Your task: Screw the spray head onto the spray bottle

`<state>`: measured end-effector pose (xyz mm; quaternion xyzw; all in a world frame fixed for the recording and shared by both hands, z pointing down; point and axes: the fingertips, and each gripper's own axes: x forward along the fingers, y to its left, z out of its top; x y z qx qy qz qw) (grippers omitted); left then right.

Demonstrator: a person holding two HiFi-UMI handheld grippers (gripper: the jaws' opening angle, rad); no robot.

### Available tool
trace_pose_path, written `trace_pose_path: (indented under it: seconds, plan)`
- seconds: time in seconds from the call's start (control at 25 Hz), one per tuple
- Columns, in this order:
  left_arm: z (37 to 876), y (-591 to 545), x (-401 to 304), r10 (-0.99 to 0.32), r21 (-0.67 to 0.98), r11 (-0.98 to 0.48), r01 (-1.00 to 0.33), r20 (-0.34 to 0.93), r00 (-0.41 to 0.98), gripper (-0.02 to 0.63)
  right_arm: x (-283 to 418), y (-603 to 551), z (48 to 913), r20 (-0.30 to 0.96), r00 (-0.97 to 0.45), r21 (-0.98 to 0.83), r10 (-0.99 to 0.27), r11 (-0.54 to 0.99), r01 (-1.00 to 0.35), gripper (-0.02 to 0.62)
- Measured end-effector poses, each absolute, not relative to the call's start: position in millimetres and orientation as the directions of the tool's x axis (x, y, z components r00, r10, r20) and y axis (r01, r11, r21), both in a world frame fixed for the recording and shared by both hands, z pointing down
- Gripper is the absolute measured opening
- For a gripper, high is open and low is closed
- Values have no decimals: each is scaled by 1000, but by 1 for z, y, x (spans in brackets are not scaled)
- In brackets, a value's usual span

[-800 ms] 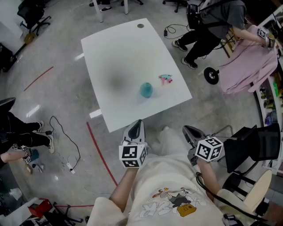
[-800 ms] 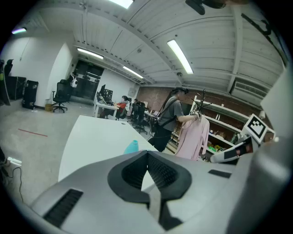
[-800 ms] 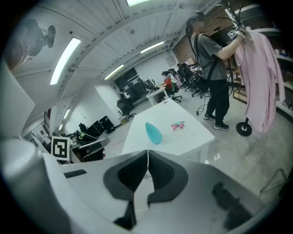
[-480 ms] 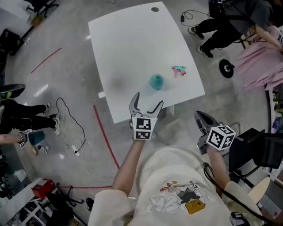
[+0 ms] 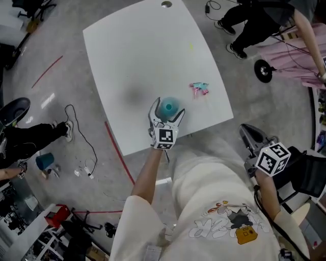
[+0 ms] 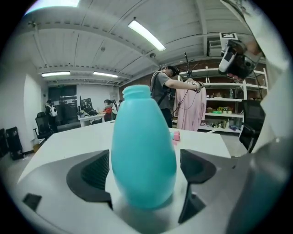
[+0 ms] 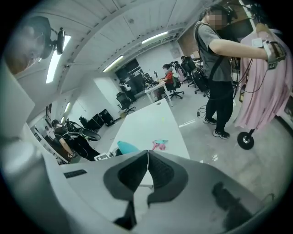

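Observation:
A teal egg-shaped spray bottle [image 5: 168,106] stands upright, without a head, near the front edge of the white table [image 5: 142,46]. My left gripper [image 5: 168,109] reaches over that edge, open, with its two jaws on either side of the bottle [image 6: 143,151]. In the left gripper view [image 6: 145,160] narrow gaps show between the pads and the bottle. The teal and pink spray head [image 5: 199,89] lies on the table a little to the right of the bottle, and also shows in the right gripper view [image 7: 159,145]. My right gripper [image 5: 251,134] hangs off the table by my right side, shut and empty [image 7: 147,156].
A person [image 5: 265,20] stands beyond the table's far right corner beside a pink garment [image 5: 305,61] and a small wheel [image 5: 264,70]. A red floor line [image 5: 119,153] and a cable [image 5: 81,137] lie to the left. A round hole [image 5: 166,4] marks the table's far edge.
My left gripper has moved forward from off the table's edge and now stands with its jaws around the bottle. The right gripper has stayed by my side, still shut.

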<state>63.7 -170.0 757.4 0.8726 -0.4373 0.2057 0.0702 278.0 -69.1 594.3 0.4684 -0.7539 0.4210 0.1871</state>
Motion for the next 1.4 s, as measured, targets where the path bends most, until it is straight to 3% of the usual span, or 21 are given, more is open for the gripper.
trace_pose_path:
  seconds: [0.4, 0.68, 0.76, 0.92, 1.0, 1.12, 1.16, 1.2, 1.24, 1.4]
  plan:
    - [773, -175, 67, -660, 48, -645, -763, 467, 588, 465, 240, -93, 600, 668, -545, -495, -506, 245, -834, 8]
    - [771, -167, 63, -614, 32, -691, -722, 502, 609, 462, 199, -78, 588, 659, -548, -505, -514, 237, -830, 8]
    - [773, -167, 61, -605, 12, -699, -715, 524, 600, 427, 199, -74, 585, 652, -536, -507, -536, 218, -834, 8]
    - [776, -164, 61, -596, 14, -702, -712, 537, 597, 417, 206, -67, 583, 656, -505, -497, -561, 182, -848, 8]
    - [768, -163, 55, -597, 32, -682, -730, 553, 582, 416, 202, -69, 580, 648, -511, -481, -565, 215, -850, 8]
    - [719, -163, 52, -634, 36, -652, -757, 522, 571, 416, 180, -82, 562, 588, -560, -389, -584, 403, -828, 8]
    - [694, -161, 54, -636, 61, -659, -750, 487, 599, 416, 165, -87, 552, 552, -595, -341, -584, 494, -800, 18]
    - [667, -157, 59, -624, 101, -678, -729, 444, 643, 416, 148, -90, 543, 521, -637, -287, -568, 586, -758, 94]
    - [641, -151, 64, -600, 144, -705, -694, 401, 692, 415, 129, -91, 535, 497, -680, -238, -540, 668, -705, 225]
    - [568, -122, 77, -464, 118, -838, -534, 361, 809, 416, 74, -96, 495, 395, -824, -171, -406, 849, -500, 299]
